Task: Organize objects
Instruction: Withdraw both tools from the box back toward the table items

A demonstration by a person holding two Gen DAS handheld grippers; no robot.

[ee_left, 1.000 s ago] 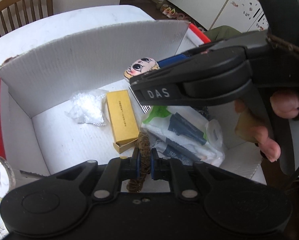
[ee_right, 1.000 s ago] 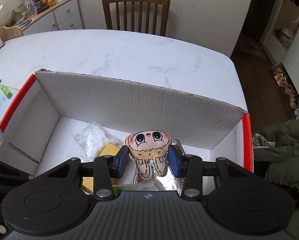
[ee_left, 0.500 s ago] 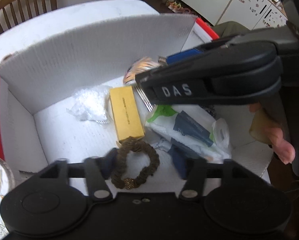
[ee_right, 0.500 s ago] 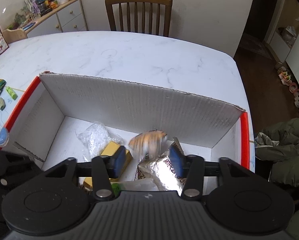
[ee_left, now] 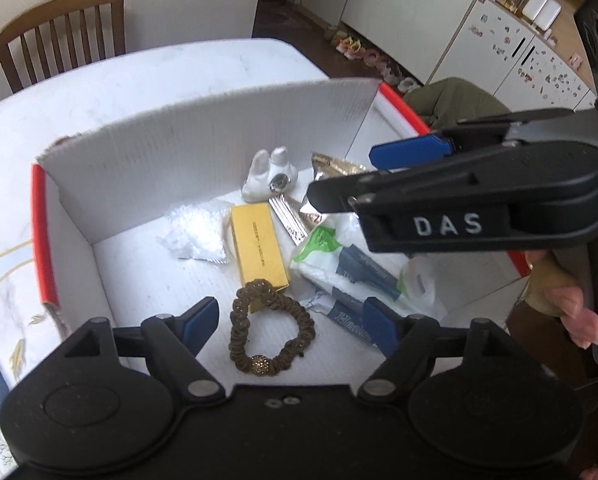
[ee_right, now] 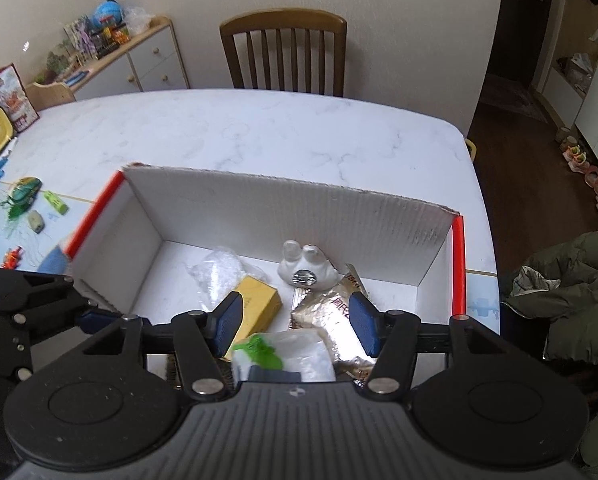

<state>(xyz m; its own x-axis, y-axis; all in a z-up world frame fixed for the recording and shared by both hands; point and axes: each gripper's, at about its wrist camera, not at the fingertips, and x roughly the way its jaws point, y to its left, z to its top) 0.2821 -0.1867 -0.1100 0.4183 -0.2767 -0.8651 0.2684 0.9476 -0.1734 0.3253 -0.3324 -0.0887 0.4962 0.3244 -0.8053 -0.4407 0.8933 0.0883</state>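
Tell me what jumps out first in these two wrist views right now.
The white cardboard box with red edges sits on the marble table, cluttered inside. A brown hair tie lies on the box floor between the open left gripper fingers, its far end resting on a yellow box. By the back wall lies a white figurine, beyond the open right gripper.

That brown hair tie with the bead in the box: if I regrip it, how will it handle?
The hair tie is probably floppy: a thin ruffled fabric loop lying limp, partly over the yellow box. It looks light, so a push may drag it rather than roll it. The open left gripper should pinch the band, since the round bead might slip.
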